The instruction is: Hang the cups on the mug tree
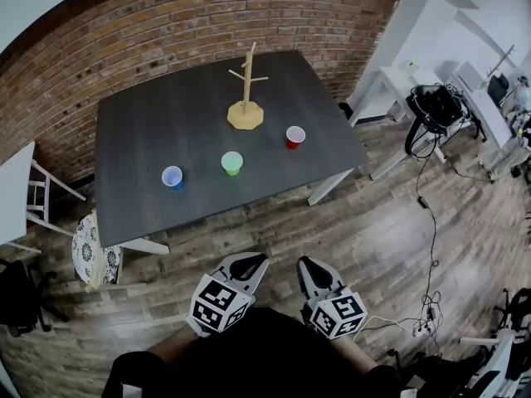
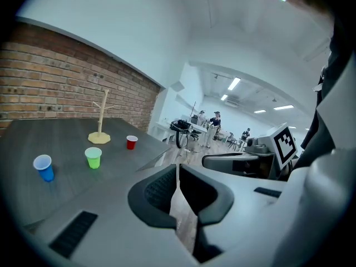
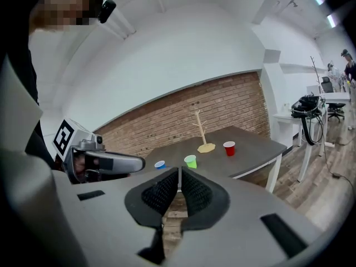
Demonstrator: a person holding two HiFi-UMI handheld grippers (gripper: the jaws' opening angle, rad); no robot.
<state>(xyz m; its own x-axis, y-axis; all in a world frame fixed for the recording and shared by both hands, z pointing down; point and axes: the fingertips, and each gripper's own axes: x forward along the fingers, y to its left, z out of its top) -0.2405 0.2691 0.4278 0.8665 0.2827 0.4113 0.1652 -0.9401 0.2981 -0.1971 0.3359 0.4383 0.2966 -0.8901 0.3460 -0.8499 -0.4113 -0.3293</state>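
Observation:
A wooden mug tree [image 1: 246, 98] stands near the far edge of the dark table [image 1: 149, 114], with bare pegs. Three cups stand upright in front of it: blue [image 1: 172, 177], green [image 1: 231, 162] and red [image 1: 294, 136]. The left gripper view shows the same tree [image 2: 100, 125], blue cup [image 2: 44, 167], green cup [image 2: 93, 157] and red cup [image 2: 131, 142]; the right gripper view shows the tree [image 3: 203, 132] and cups [image 3: 190, 161] too. My left gripper [image 1: 256, 259] and right gripper [image 1: 305, 264] hang over the floor, short of the table, both shut and empty.
A chair with a patterned cushion [image 1: 93, 255] stands at the table's near left corner. White desks and a black backpack [image 1: 433, 106] are at the right, with cables [image 1: 431, 230] on the wood floor. People stand far off in the left gripper view [image 2: 214, 124].

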